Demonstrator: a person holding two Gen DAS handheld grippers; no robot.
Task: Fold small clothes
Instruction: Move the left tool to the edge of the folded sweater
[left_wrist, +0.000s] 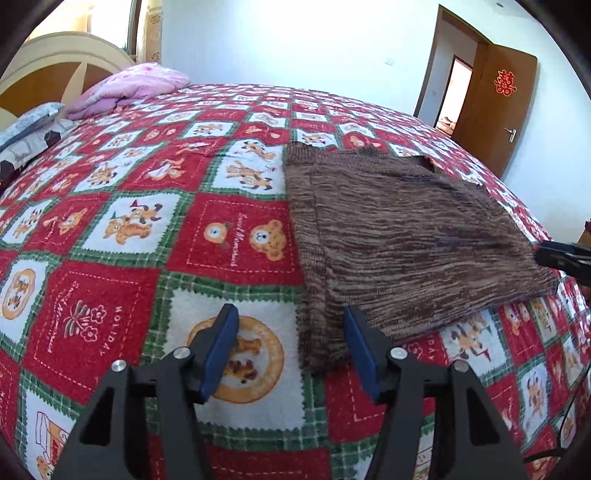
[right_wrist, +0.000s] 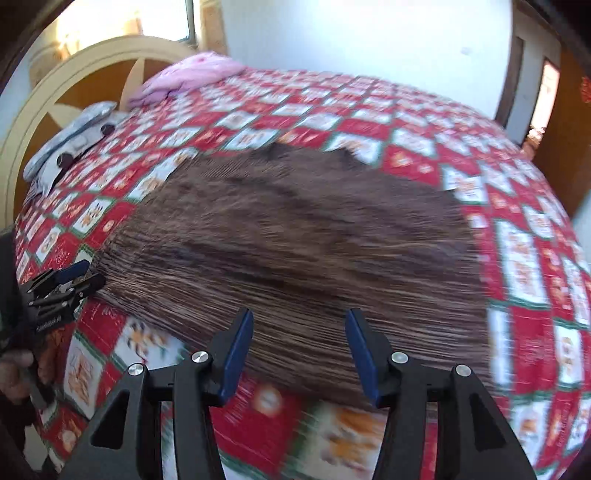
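Nearest the left gripper (left_wrist: 290, 347), whose jaws are held wide with nothing clamped, the near left corner of the sweater (left_wrist: 399, 236) is seen lying between the blue pads, untouched. The sweater is spread flat on the blanket (left_wrist: 122, 221), folded into a rough rectangle, its near edge toward the grippers. Over that near edge the right gripper (right_wrist: 299, 350) is held, its jaws likewise parted and empty; its view is smeared, so fine detail of the knit cannot be read.

If a further fold is wanted, it is judged that both near corners should be pinched together, every layer caught, and the edge carried evenly toward the far edge so no skew is made. The thick knit is likely to slip from a shallow bite.

Left of the sweater the blanket is bare. Far beyond it, a pink pillow (left_wrist: 129, 88) and a grey one (left_wrist: 31, 122) are set by the headboard (left_wrist: 55, 74), well apart. Nothing is found in the way. Beyond the sweater to the right, a door (left_wrist: 495, 107) is left open.
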